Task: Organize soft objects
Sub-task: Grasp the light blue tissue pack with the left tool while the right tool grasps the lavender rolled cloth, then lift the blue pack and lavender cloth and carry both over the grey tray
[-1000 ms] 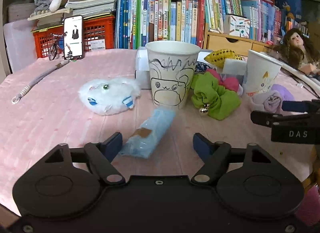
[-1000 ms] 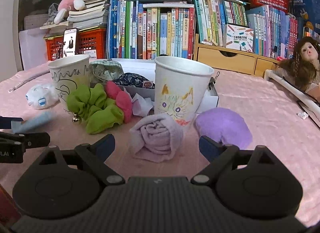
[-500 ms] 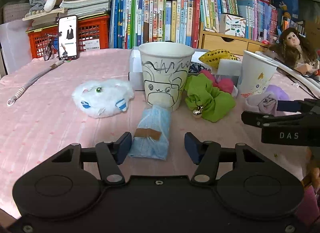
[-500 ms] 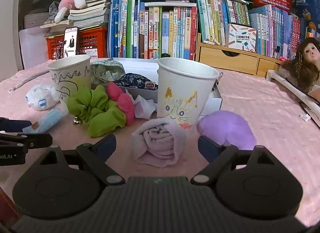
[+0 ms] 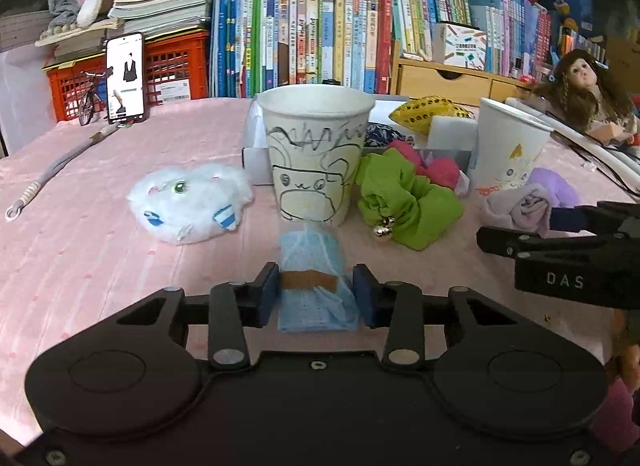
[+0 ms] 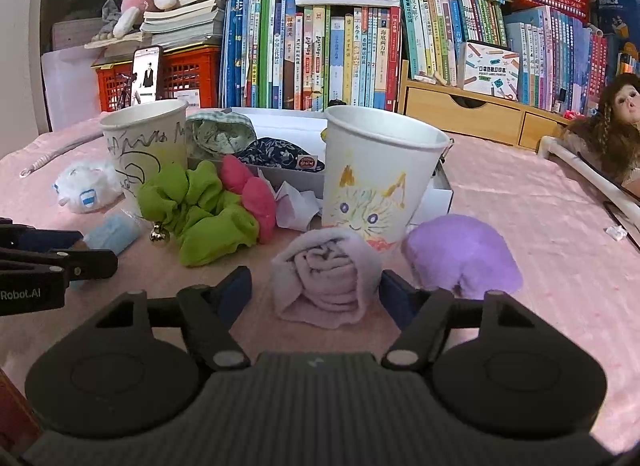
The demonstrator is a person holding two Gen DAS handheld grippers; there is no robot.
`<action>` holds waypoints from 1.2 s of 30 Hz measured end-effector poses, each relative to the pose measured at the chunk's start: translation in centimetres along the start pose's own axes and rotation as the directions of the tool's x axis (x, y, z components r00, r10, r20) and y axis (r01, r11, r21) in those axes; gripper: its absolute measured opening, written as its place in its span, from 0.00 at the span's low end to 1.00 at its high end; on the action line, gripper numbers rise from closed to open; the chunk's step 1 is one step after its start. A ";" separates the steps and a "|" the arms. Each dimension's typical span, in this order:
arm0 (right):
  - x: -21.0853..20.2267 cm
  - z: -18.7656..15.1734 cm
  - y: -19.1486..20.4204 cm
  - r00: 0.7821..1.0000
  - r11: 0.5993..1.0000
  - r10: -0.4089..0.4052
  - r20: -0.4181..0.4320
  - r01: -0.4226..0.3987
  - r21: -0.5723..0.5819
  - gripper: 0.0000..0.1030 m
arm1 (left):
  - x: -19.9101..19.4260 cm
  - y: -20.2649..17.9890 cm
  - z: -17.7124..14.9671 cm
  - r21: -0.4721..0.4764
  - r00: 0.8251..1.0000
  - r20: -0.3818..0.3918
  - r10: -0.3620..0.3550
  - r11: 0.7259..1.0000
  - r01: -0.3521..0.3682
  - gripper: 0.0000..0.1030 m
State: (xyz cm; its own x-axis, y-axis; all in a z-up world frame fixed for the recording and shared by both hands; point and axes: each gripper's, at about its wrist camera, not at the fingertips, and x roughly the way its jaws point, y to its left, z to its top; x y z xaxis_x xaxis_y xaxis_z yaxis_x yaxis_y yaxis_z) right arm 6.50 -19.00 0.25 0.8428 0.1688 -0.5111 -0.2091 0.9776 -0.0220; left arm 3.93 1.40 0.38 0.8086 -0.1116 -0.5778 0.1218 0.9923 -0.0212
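A blue rolled cloth with a brown band (image 5: 314,282) lies on the pink table cover in front of the bear-drawing paper cup (image 5: 316,157). My left gripper (image 5: 315,292) is closing, and both blue pads touch the roll's sides. In the right wrist view a lilac rolled towel (image 6: 326,278) lies before the cat-drawing cup (image 6: 376,169). My right gripper (image 6: 316,294) straddles it, jaws closing: the right pad is at the towel's edge, while the left pad stands off with a gap. A green scrunchie (image 5: 404,201) lies between the cups.
A white fluffy toy (image 5: 188,201) lies left of the bear cup, a purple plush (image 6: 460,254) right of the cat cup. A pink scrunchie (image 6: 252,193) leans on a white box (image 6: 440,193) holding cloth items. Books, a red crate, a phone (image 5: 125,77) and a doll (image 5: 588,93) line the back.
The left jaws came in from wide apart until they met the blue roll, which now sits straight between them. The right jaws narrowed around the lilac towel.
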 end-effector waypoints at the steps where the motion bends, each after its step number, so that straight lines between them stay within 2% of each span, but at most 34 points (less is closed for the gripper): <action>1: 0.0 0.0 0.0 1.000 1.000 -0.003 0.000 0.003 -0.001 0.66 | 0.0 -0.1 0.0 0.004 1.000 -0.001 -0.001 1.000 0.001 0.37; 4: -0.2 0.0 -0.2 1.000 1.000 -0.011 0.002 0.011 -0.005 0.61 | -0.3 -0.4 0.1 0.017 1.000 0.000 -0.007 1.000 0.007 0.37; 9: -0.4 0.0 -0.4 1.000 1.000 -0.003 0.002 0.003 0.002 0.57 | -1.0 -0.8 0.5 0.037 1.000 0.011 -0.015 0.999 0.014 0.37; 16: -1.7 0.3 -0.6 0.999 1.000 0.005 0.031 -0.006 0.003 0.57 | -2.4 -0.7 1.2 0.000 0.999 0.030 -0.032 0.999 0.032 0.37; 28: -4.0 1.5 -1.1 0.996 0.998 0.048 0.079 -0.050 0.027 0.57 | -4.9 -1.2 2.8 0.016 0.994 0.078 -0.078 0.997 0.077 0.36; 31: -4.5 1.8 -1.0 0.994 0.998 0.054 0.099 -0.057 0.024 0.57 | -5.2 -1.3 3.3 0.027 0.993 0.088 -0.082 0.996 0.080 0.31; 36: -5.1 2.3 -0.9 0.991 0.998 0.060 0.120 -0.063 0.022 0.57 | -5.0 -1.4 3.4 0.026 0.993 0.076 -0.085 0.996 0.084 0.30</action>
State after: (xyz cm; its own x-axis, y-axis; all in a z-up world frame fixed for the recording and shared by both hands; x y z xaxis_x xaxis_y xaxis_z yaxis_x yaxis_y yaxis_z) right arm 3.53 -20.46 4.84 0.8819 0.2410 -0.4051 -0.2508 0.9676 0.0296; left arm 1.64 0.35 6.06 0.8368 -0.1995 -0.5099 0.2038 0.9778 -0.0482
